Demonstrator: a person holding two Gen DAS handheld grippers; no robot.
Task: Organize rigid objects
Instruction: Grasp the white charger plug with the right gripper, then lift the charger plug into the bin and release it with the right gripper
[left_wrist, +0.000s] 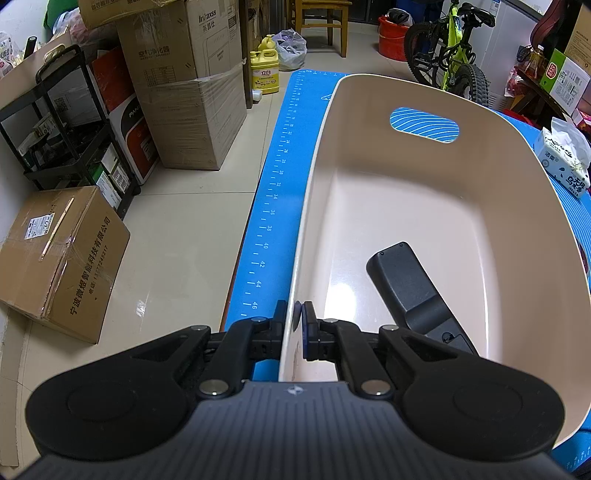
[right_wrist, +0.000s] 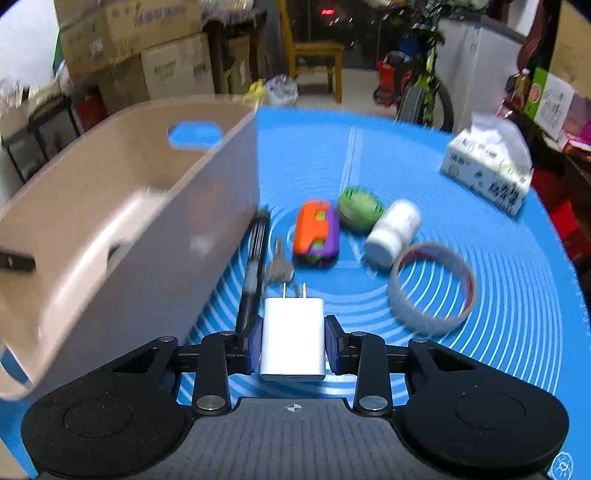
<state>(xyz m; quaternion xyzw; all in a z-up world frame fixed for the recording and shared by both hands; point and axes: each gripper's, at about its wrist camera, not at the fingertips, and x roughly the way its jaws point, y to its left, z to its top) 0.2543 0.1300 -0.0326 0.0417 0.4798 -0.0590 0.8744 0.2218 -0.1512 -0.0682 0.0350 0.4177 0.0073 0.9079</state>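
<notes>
- While the left hand-held gripper (left_wrist: 296, 314) pinches the near rim of the beige tub (left_wrist: 461, 110), one finger outside the wall and one inside, the left wrist view looks straight down into it.
- Only that view shows the tub's floor, where a black remote control (left_wrist: 410, 288) lies at an angle near the gripped end.
- It also shows the ruler markings along the edge of the blue mat (left_wrist: 273, 192) on the counter, and cardboard boxes (left_wrist: 184, 92) on the tiled floor beyond.
- The right wrist view, blurred, shows the right hand-held gripper (right_wrist: 293, 345) clamped on a white charger plug (right_wrist: 293, 332), prongs pointing forward, held above the mat just beside the tub's outer wall (right_wrist: 147, 258).
- Only this view shows the loose things on the mat: a black pen (right_wrist: 255, 266) lying along the tub's wall, a bunch of keys (right_wrist: 279, 267) beside it, an orange and purple toy (right_wrist: 316, 232), a green round container (right_wrist: 358, 208), a white bottle (right_wrist: 393, 232) on its side, and a ring of tape (right_wrist: 432, 288).
- A tissue pack (right_wrist: 487, 166) sits toward the mat's far right; the left view catches it at its right edge.
</notes>
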